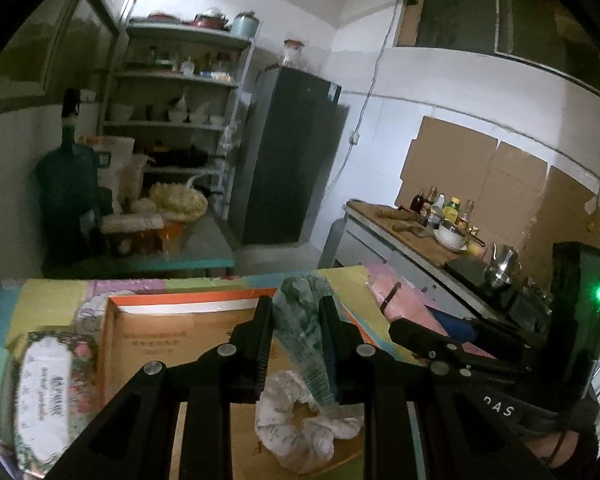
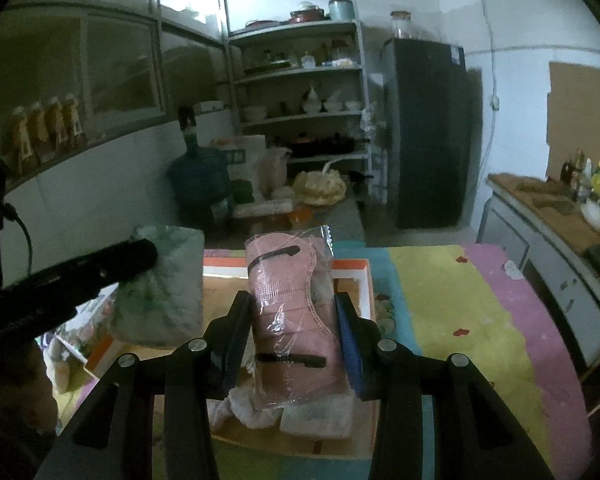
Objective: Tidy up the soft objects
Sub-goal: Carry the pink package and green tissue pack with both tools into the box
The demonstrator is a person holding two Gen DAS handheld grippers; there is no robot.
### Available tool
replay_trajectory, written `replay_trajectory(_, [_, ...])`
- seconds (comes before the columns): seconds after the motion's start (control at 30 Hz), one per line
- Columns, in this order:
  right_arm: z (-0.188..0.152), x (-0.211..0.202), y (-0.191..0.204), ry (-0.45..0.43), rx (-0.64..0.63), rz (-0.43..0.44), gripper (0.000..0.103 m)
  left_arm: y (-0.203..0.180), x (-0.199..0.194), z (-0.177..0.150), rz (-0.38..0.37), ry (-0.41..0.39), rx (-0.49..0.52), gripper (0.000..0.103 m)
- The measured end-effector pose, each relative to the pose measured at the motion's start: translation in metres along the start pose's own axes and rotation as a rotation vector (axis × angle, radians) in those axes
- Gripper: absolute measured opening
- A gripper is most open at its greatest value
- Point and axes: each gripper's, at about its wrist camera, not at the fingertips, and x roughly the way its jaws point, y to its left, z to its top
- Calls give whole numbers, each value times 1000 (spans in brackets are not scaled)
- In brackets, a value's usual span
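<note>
Left gripper (image 1: 296,344), lower centre of the left wrist view, is closed narrow on a green-printed plastic pack (image 1: 300,320); the pack is pinched between both jaws and sticks up past the tips. Right gripper (image 2: 296,340), lower centre of the right wrist view, is clamped on a pink mask pack in clear wrap (image 2: 292,312), jaws set wider to match the pack. Both packs are held above the open cardboard box (image 1: 148,344) on the colourful mat (image 2: 452,320). A white scrunched cloth (image 1: 304,428) is already seen lying in the box, lower centre.

Step judged: both items carried to the box for dropping in. To be done well, each pack should be lowered inside the box walls before the jaws are let go, not released from height, since light film packs can drift over the rim. The two grippers sit near each other, so the releases are best staggered, with one drop aimed at bare box floor and the other beside the cloth. The flower-printed tissue pack (image 1: 48,392) at lower left is not to be knocked.
</note>
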Motion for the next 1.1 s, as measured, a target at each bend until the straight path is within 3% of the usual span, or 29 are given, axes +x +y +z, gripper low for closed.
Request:
replay_trajectory(0.5, [11,73,-31,124,29,20,43,9,83,1,72,153,-72,24])
replay_trajectory(0.73, [7,99,-33,189,26,14,43,21,103,-3,87,206,-110,24])
replay_trajectory(1.1, [3,116,-31,219,14,24,43,31,121,-7,98,247,-137,23])
